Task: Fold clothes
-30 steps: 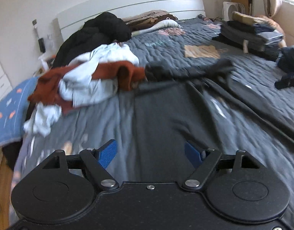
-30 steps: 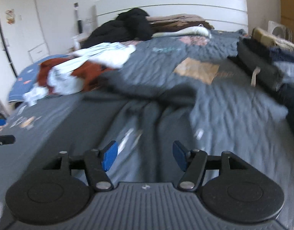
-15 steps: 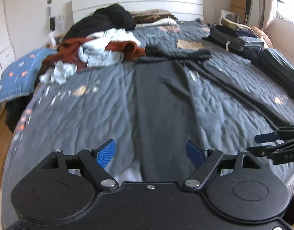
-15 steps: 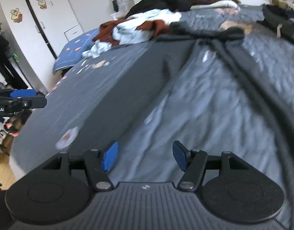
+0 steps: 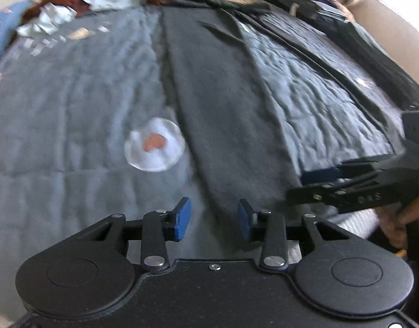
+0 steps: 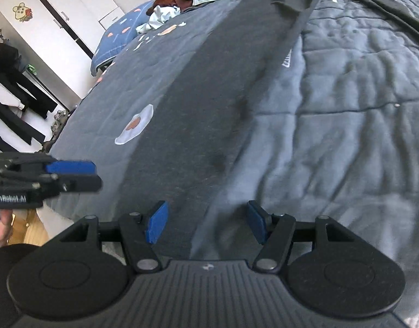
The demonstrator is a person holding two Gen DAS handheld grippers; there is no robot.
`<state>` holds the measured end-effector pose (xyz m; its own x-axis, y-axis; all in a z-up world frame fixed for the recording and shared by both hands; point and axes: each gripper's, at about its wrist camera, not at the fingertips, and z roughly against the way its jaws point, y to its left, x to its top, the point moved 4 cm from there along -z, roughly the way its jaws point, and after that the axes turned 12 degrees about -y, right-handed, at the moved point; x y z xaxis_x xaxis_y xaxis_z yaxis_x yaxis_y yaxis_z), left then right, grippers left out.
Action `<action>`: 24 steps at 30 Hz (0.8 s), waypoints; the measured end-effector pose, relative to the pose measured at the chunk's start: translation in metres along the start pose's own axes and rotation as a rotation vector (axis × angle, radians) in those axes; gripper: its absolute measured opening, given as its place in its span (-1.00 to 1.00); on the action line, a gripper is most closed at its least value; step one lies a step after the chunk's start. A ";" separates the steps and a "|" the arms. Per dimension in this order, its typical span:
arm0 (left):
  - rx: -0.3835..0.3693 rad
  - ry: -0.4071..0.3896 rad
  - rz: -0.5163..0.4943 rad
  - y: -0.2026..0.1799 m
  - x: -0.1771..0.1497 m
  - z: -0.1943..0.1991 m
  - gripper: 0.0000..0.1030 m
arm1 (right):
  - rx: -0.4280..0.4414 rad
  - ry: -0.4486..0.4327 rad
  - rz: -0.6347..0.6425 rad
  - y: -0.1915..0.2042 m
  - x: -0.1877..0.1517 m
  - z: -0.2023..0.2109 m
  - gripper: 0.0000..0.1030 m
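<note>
Left wrist view: dark grey trousers lie flat along the quilted bed, their hem under the left claw, whose jaws have just been narrowing, gripping nothing. Far pile blurred. Right wrist view: right claw spread, empty, over the trousers' edge; waistband cut off.
</note>
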<state>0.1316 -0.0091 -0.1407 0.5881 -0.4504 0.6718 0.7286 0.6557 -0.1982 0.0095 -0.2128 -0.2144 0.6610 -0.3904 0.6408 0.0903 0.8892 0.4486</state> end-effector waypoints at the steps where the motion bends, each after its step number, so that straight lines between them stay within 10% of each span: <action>1: -0.019 0.012 -0.002 0.000 -0.001 -0.004 -0.26 | 0.001 0.000 -0.003 0.001 0.000 -0.002 0.21; 11: -0.185 0.152 -0.014 -0.006 -0.008 -0.036 -0.17 | 0.004 0.026 -0.056 0.005 -0.002 -0.012 0.11; 15: -0.190 0.165 -0.021 -0.007 -0.009 -0.046 -0.24 | 0.002 0.061 -0.122 -0.001 -0.004 -0.015 -0.75; 18: -0.192 0.157 -0.015 -0.006 -0.009 -0.045 -0.72 | 0.009 0.079 -0.167 -0.005 -0.004 -0.015 -0.87; 24: -0.227 0.129 -0.010 -0.007 -0.003 -0.018 -0.84 | 0.080 0.075 -0.207 0.005 0.005 0.006 -0.95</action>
<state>0.1314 -0.0231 -0.1539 0.6100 -0.5391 0.5807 0.7860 0.5049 -0.3569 0.0089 -0.2119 -0.2050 0.6886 -0.5410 0.4828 0.1721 0.7688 0.6159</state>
